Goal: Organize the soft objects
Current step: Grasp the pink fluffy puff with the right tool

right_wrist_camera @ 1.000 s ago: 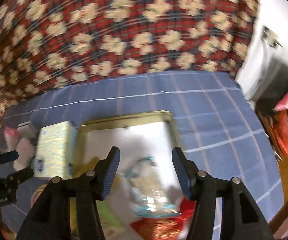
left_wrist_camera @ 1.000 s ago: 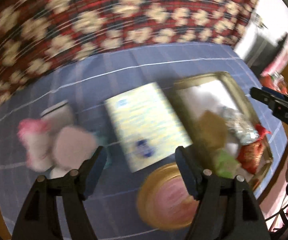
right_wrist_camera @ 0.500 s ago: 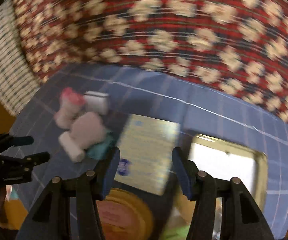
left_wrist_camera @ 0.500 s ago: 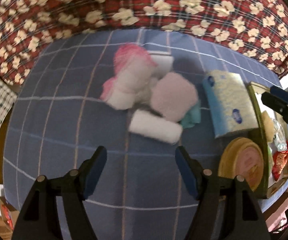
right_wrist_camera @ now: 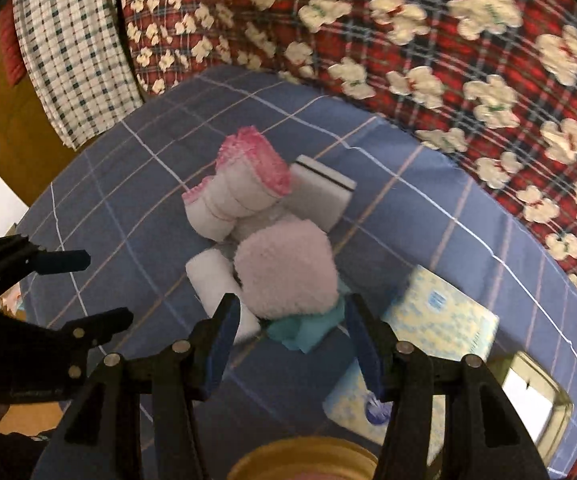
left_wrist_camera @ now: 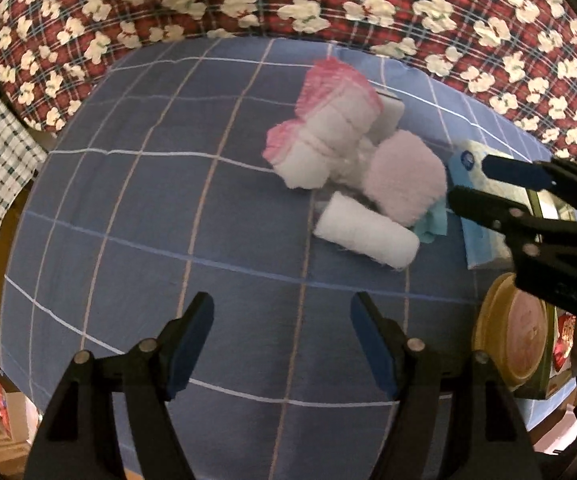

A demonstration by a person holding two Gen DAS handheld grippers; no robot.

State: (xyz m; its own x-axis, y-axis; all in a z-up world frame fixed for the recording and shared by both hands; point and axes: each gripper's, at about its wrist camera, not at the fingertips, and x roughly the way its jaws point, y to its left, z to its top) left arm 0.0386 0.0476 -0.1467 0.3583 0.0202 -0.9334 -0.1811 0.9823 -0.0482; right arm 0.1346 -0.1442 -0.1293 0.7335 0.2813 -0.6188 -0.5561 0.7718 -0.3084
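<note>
Both tongs now face the pink puff (right_wrist_camera: 286, 270).

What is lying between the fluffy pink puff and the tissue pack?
A crumpled teal cloth lies between the pink puff and the tissue pack, partly tucked under the puff. The right wrist view shows it best.

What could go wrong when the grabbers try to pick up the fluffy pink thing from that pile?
1. The fluffy pink puff lies on the teal cloth and against the white roll, so the open right gripper might drag those along.
2. The pink-edged roll bundle leans on the same pile and could tumble.
3. The open left gripper hangs close by; the two could bump.
</note>
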